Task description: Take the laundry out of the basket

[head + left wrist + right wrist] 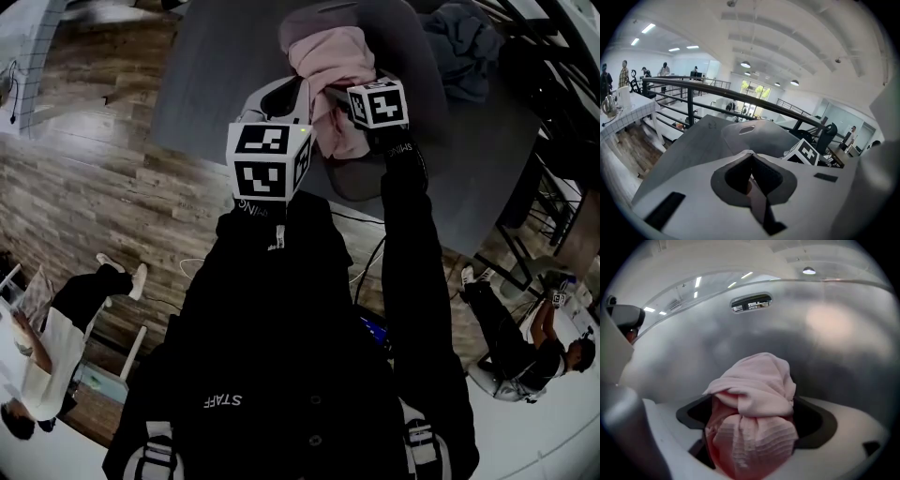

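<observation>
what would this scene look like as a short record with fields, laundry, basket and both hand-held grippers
surface: grey table
container: grey basket on the table
laundry in basket: bunched pink garment
laundry outside: dark garment on the table beside the basket
right hand-held gripper: inside the basket, jaws apart, pink garment between them, not clamped
left hand-held gripper: short of the basket, jaws together, nothing held

The grey table [214, 80] bears a grey basket [417, 66] and, just beside it, a dark crumpled garment [466, 42].
</observation>
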Tool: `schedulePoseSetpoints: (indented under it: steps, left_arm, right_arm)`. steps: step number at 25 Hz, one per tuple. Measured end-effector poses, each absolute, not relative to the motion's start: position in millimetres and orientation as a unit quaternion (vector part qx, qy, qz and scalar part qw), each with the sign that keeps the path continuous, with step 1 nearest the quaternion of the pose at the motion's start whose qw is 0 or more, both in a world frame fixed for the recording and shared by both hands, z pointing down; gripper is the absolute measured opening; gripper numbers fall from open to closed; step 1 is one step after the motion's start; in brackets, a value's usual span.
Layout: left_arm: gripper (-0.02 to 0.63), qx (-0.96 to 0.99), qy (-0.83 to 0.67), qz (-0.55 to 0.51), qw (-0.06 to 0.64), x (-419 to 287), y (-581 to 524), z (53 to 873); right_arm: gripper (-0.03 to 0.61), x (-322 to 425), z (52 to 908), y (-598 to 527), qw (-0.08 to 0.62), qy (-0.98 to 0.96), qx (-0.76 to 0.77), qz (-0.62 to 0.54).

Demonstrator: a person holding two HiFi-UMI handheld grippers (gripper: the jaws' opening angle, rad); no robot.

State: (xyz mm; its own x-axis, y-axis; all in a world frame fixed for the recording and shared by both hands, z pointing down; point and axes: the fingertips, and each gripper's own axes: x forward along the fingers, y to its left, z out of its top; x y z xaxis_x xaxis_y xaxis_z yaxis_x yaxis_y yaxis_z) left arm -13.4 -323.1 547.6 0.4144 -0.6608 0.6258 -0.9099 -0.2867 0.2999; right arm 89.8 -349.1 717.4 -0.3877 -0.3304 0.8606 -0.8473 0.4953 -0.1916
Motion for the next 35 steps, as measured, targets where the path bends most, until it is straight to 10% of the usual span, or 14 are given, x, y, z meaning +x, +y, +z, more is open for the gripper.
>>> schedulePoseSetpoints:
  steps: [17,25,35]
  left_arm:
    - [0.0,0.773,-0.508,0.196,0.325,-24,-314,557]
    - [0.0,0.774,-0.515,0.184,0.319,-32,-311,543]
    - [0.0,0.786,-0.522,0.154,0.294,-46,-303,499]
  right_arm:
    - [0.542,90,777,-362,0.458,-0.737,0.386,0.314]
    - [0.255,89,745,-356,0.445,-0.735,0.421,0.291]
    - [0.222,95,640,-337,0.369,-0.756,0.481,0.247]
